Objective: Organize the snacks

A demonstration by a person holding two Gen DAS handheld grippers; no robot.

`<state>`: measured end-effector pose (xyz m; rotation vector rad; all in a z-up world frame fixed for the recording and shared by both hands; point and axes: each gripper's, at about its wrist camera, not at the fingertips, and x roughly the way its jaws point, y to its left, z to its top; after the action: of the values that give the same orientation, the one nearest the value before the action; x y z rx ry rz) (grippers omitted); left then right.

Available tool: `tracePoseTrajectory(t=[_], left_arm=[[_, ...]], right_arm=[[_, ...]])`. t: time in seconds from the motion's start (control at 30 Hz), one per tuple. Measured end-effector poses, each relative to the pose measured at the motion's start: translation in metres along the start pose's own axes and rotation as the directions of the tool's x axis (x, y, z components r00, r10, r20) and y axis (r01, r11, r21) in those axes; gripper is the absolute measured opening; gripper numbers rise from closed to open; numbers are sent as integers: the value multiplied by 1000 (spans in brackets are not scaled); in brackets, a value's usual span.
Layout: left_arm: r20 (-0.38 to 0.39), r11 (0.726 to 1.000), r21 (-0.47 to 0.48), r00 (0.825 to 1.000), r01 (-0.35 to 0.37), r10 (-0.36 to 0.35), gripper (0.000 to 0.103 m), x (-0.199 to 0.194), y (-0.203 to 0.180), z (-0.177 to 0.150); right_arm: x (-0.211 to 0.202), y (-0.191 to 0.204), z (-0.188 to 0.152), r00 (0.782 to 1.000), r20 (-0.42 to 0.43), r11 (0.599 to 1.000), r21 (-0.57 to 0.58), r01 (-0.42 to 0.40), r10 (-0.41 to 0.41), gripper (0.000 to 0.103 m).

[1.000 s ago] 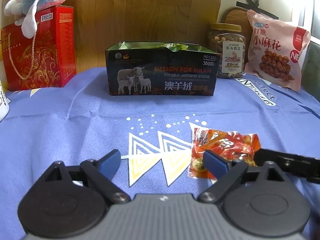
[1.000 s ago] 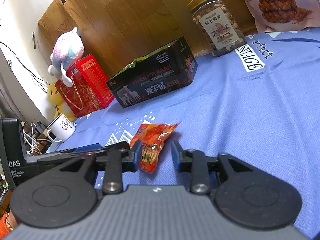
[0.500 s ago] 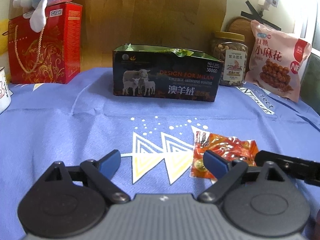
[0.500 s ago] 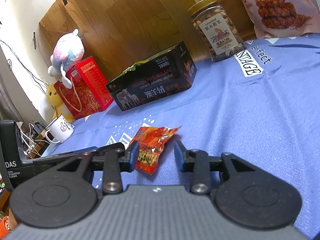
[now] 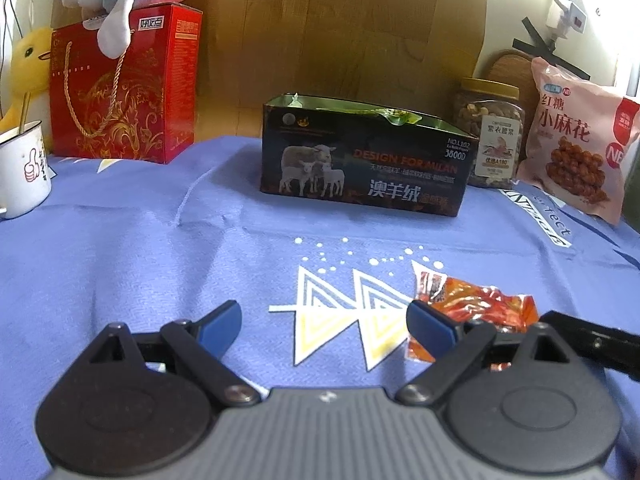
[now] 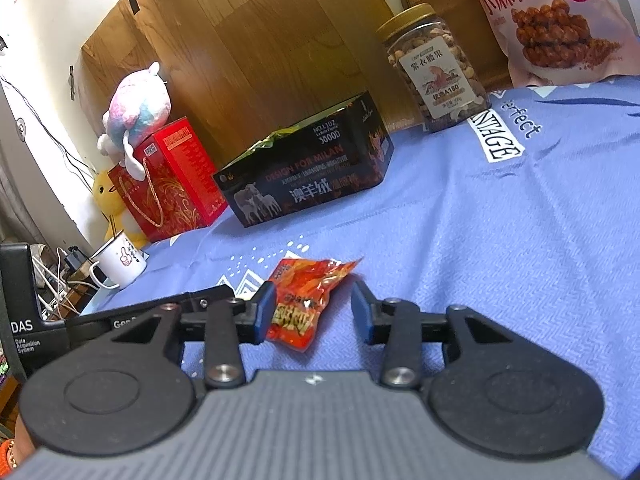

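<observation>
The red snack packet (image 6: 306, 300) lies flat on the blue printed cloth (image 6: 500, 240), between the spread fingers of the right hand-held gripper (image 6: 314, 314), which do not touch it. The left hand-held gripper (image 5: 326, 324) gapes wide beside it, holding nothing. Farther back stands an open black box (image 5: 362, 170) with snacks inside.

A blue printed cloth (image 5: 160, 248) covers the worktop. Lying flat on it is a red snack packet (image 6: 308, 300). Farther back stand an open dark box (image 5: 360, 168), a red gift box (image 5: 120, 92), a white mug (image 5: 24, 168), a jar of nuts (image 5: 494, 132) and a pink snack bag (image 5: 576, 140) propped upright
</observation>
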<state>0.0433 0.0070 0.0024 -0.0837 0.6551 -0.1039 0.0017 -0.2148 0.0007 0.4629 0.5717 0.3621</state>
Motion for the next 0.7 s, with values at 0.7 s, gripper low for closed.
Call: tracePoseTrajectory(t=[0.7], left_arm=[[5, 1000, 19, 1000, -13, 13, 94, -2, -3, -1]], right_arm=[[-3, 0, -1, 1000, 18, 1000, -9, -12, 12, 48]])
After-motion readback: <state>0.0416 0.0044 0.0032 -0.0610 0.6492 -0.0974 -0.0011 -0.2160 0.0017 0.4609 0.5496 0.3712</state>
